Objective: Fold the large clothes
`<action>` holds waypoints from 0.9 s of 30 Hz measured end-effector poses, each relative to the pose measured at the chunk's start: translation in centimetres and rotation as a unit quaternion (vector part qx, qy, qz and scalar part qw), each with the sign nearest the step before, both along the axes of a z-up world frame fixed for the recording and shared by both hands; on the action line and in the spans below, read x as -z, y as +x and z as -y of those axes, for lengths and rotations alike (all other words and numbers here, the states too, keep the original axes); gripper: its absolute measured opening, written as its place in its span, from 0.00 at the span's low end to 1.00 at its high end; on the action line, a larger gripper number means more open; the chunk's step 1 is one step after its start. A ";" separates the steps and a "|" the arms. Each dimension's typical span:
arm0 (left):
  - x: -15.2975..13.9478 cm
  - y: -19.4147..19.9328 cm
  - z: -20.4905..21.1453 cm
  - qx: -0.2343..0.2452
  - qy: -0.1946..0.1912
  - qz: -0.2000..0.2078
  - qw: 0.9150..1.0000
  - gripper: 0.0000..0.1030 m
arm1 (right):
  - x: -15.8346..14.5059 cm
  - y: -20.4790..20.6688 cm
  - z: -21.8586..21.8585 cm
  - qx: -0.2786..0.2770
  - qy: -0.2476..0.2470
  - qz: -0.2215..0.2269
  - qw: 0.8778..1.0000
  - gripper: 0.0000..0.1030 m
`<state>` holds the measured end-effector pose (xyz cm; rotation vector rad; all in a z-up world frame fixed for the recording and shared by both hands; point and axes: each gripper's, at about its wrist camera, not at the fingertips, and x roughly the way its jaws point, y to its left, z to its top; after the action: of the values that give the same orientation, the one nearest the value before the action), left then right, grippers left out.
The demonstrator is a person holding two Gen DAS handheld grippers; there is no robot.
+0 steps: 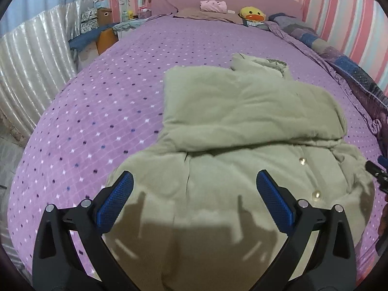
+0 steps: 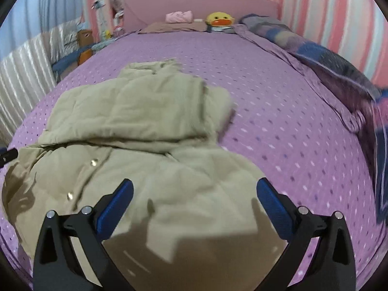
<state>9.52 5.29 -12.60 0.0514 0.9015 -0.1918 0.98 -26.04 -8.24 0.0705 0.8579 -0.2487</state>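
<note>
Padded jacket lies on the bed, upper part already folded over the body, hem end nearest you. Your left hand-held gripper and right hand-held gripper both hover above the hem, fingers spread wide, holding nothing.

Handling, my read: soft, bulky, springy fill; light, but folds will puff back. Pinch deep at the hem corners, through all layers, not the shell alone. Avoid the snaps.

Left view shows the jacket's left edge and the centre seam. Right view, somewhat blurred, shows its right edge and the quilt along the wall.
</note>
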 end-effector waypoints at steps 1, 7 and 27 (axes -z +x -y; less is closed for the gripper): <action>0.4 -0.6 -0.2 0.002 -0.002 0.000 1.000 0.97 | 0.0 -1.2 0.8 0.003 0.003 0.007 1.000 0.98; 1.6 -1.8 -1.0 0.002 -0.002 0.005 1.000 0.97 | 0.7 -5.8 5.2 -0.009 0.002 0.011 1.000 0.98; 4.9 -2.2 -4.4 -0.032 0.045 -0.010 0.998 0.97 | 7.9 -5.3 8.5 -0.035 0.155 -0.041 0.986 0.18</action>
<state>7.30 9.73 -17.51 0.1056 0.9295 -0.0926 -4.32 -34.50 -16.13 0.3221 0.9740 -0.0496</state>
